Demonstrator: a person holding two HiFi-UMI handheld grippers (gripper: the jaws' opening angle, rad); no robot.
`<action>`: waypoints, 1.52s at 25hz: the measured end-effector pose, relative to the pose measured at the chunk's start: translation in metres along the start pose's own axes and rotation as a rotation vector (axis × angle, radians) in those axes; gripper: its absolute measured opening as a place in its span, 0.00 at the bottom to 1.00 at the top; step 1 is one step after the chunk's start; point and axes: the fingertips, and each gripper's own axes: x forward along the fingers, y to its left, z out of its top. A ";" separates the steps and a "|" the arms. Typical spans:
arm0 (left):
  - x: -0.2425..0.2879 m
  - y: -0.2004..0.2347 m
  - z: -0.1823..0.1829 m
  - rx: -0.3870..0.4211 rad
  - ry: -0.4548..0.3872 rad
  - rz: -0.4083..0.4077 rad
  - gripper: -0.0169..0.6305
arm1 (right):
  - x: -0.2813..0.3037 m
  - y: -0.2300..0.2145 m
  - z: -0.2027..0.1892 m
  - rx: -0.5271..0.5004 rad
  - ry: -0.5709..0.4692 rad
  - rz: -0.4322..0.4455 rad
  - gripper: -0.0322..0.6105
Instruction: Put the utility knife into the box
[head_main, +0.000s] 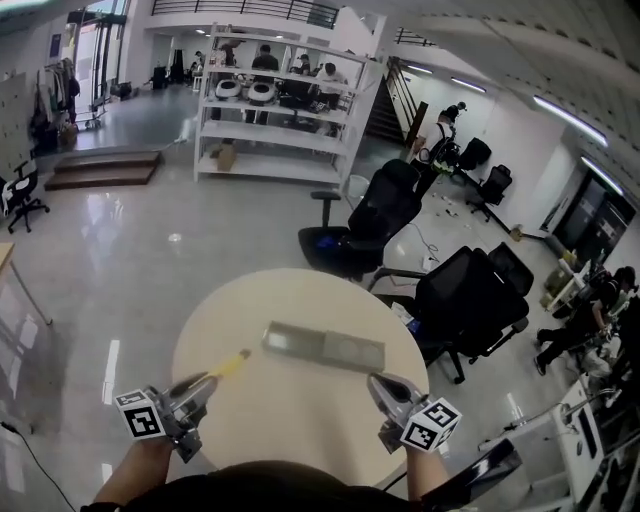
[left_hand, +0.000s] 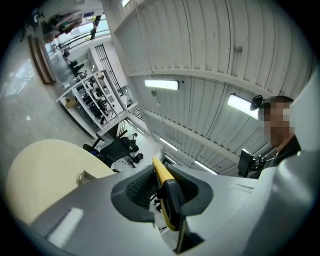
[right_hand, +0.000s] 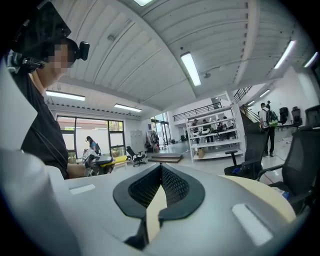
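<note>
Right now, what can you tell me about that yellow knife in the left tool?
The utility knife is slim, with a yellow body and a dark grey part, plastic by the look. The left gripper clamps it between black ribbed pads; its yellow end pokes out over the round table, short of the box.

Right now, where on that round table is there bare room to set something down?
The round table is mostly bare: a strip between the long box and the far rim, and a broad patch nearer, between the left gripper and right gripper. Tightest at near left, where the utility knife pokes in.
</note>
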 end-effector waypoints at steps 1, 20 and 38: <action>0.004 0.008 0.004 0.002 -0.005 0.008 0.14 | 0.004 -0.004 -0.003 0.000 0.009 0.003 0.07; 0.117 0.011 0.008 0.217 0.036 0.115 0.14 | 0.012 -0.139 -0.004 -0.013 0.008 0.113 0.07; 0.278 0.164 -0.038 0.513 0.433 -0.073 0.14 | 0.129 -0.264 -0.057 -0.008 0.091 0.067 0.07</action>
